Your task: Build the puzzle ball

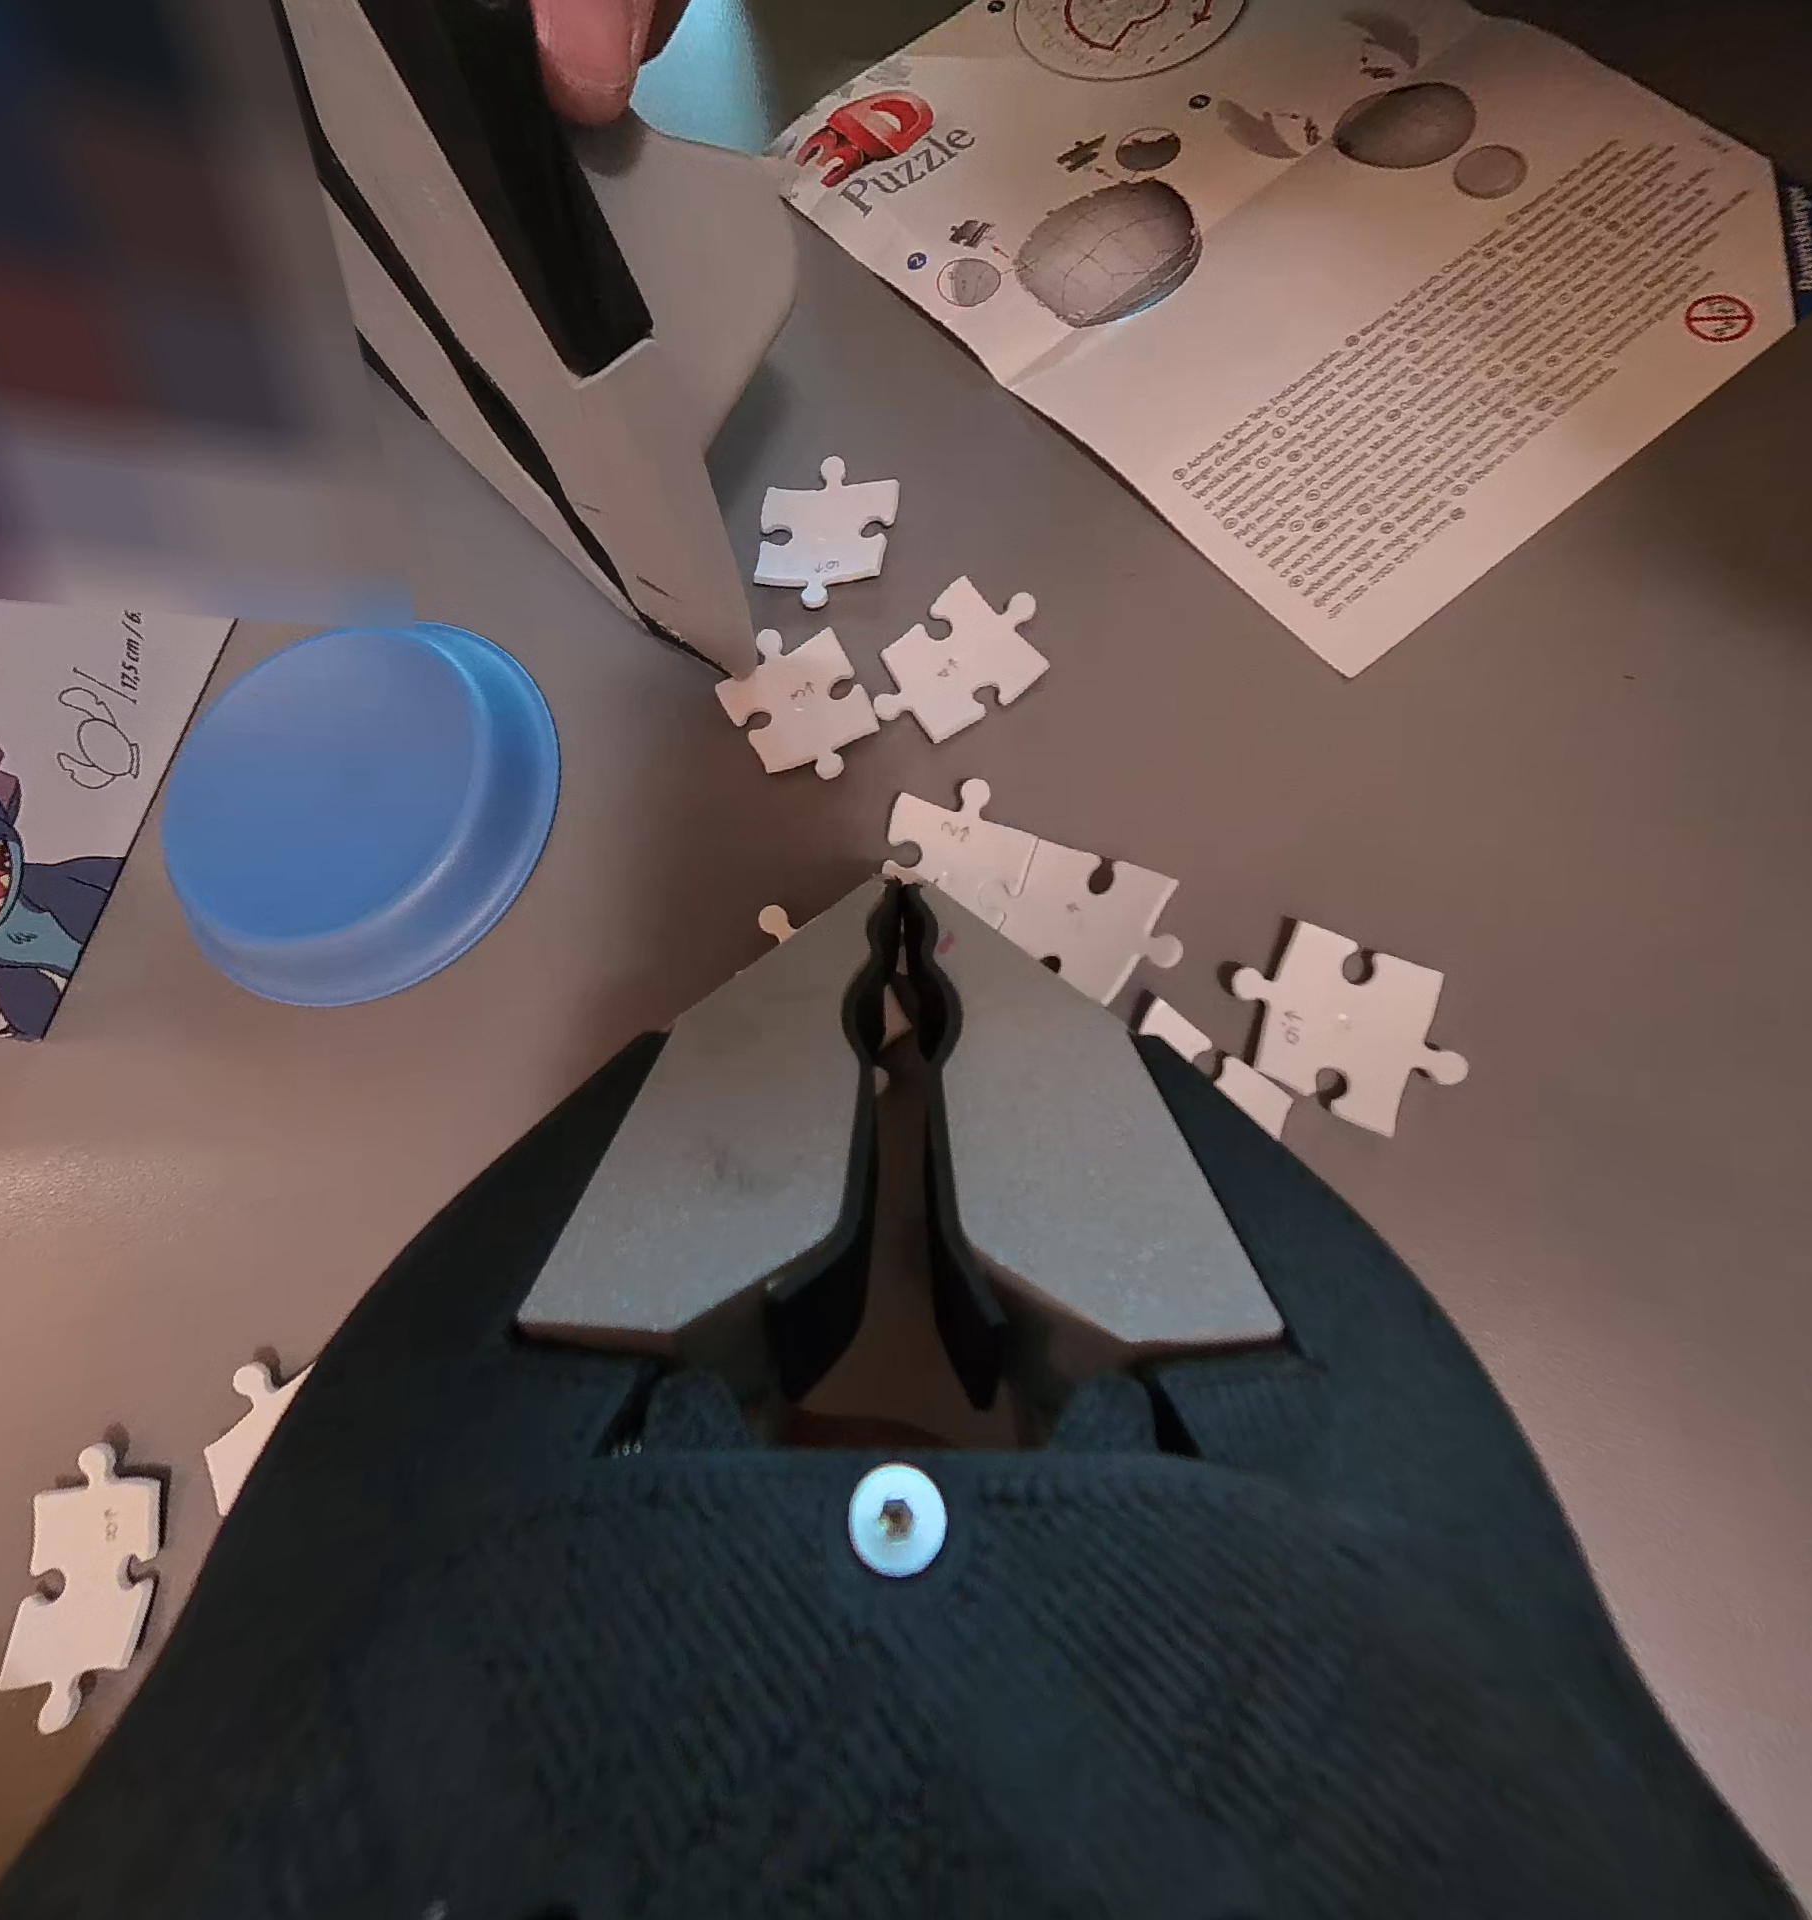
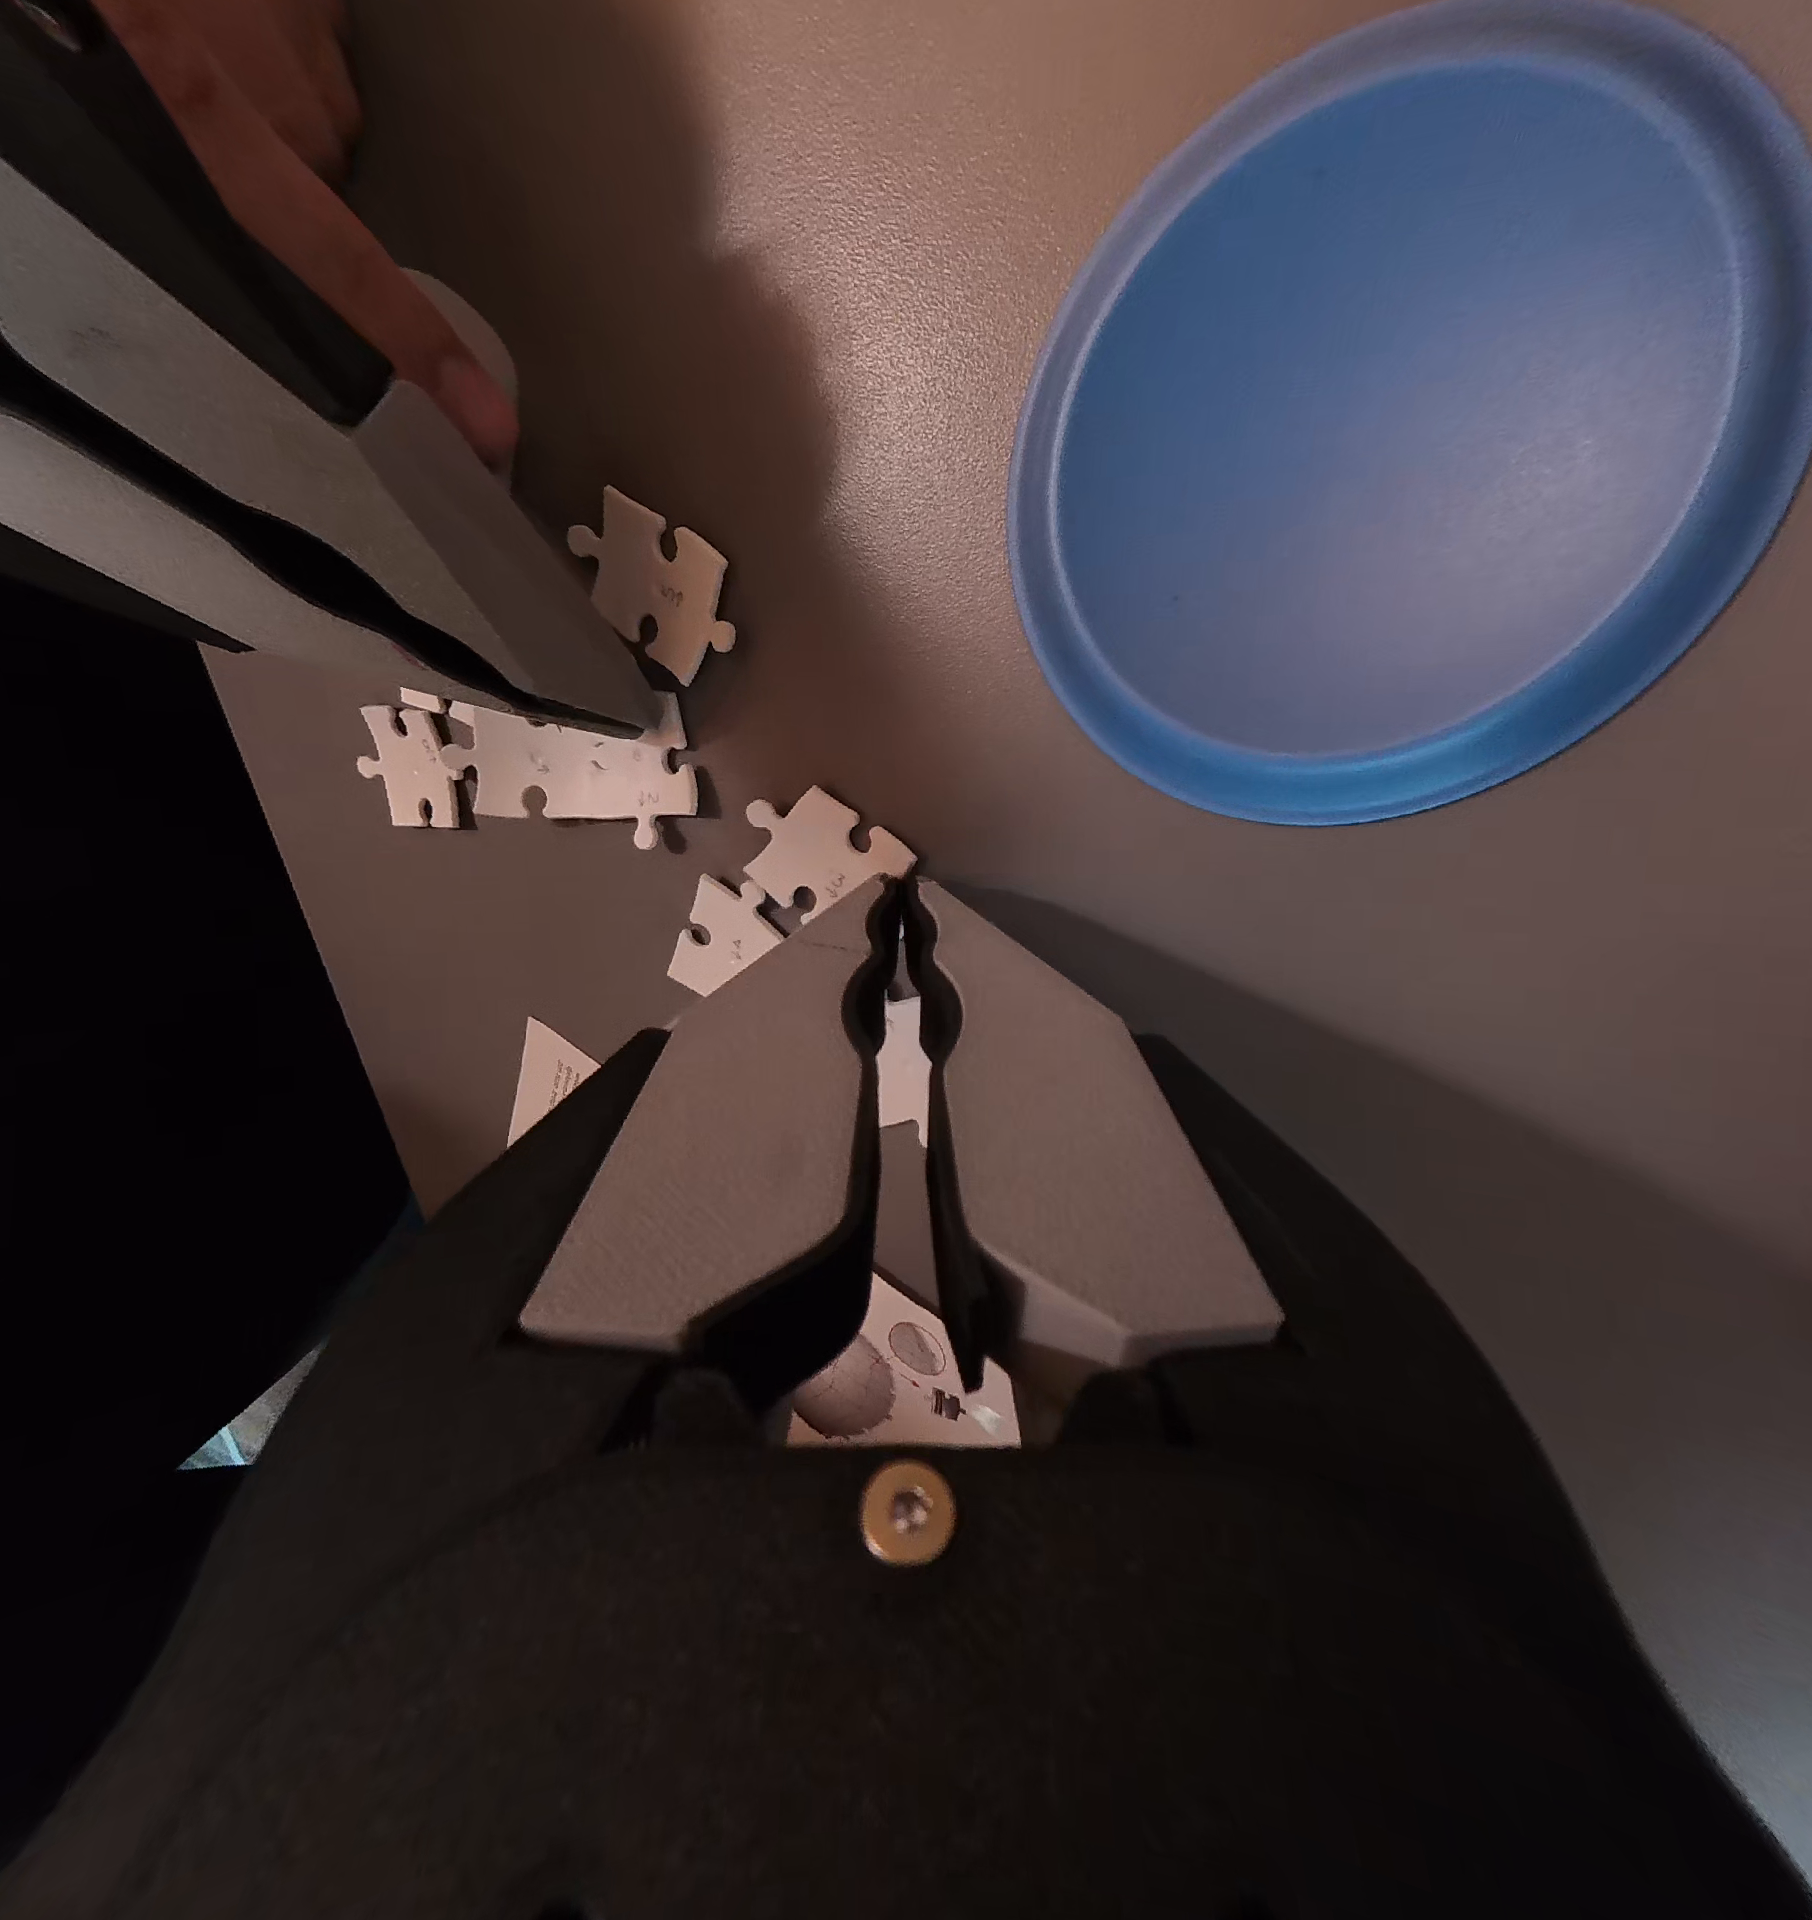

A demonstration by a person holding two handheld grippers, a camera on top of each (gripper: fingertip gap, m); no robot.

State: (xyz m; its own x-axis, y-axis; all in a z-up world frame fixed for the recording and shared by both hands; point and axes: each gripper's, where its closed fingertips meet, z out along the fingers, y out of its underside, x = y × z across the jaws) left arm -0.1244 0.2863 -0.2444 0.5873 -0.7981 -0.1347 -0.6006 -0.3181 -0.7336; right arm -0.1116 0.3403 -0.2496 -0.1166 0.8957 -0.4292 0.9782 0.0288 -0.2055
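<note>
1. While both grippers sit tip-down on the grey table (image 1: 1504,1351), the left gripper (image 1: 897,883) has its fingers pressed together on joined white puzzle pieces (image 1: 1037,883).
2. Right gripper (image 2: 900,881), fingers likewise together, touches a loose piece's (image 2: 829,847) corner.
3. Blue dish (image 2: 1421,416) lies nearby.

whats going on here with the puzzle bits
A person is working white, face-down puzzle pieces on a grey table with two tools. The left hand-held gripper is shut, its tip at a joined pair of white pieces. The right hand-held gripper is also shut, its tip touching the corner of a single white piece that sits beside another loose one. More pieces lie scattered around. A round translucent blue plastic stand and a folded paper instruction sheet lie nearby, untouched. No ball shape exists yet.
</note>
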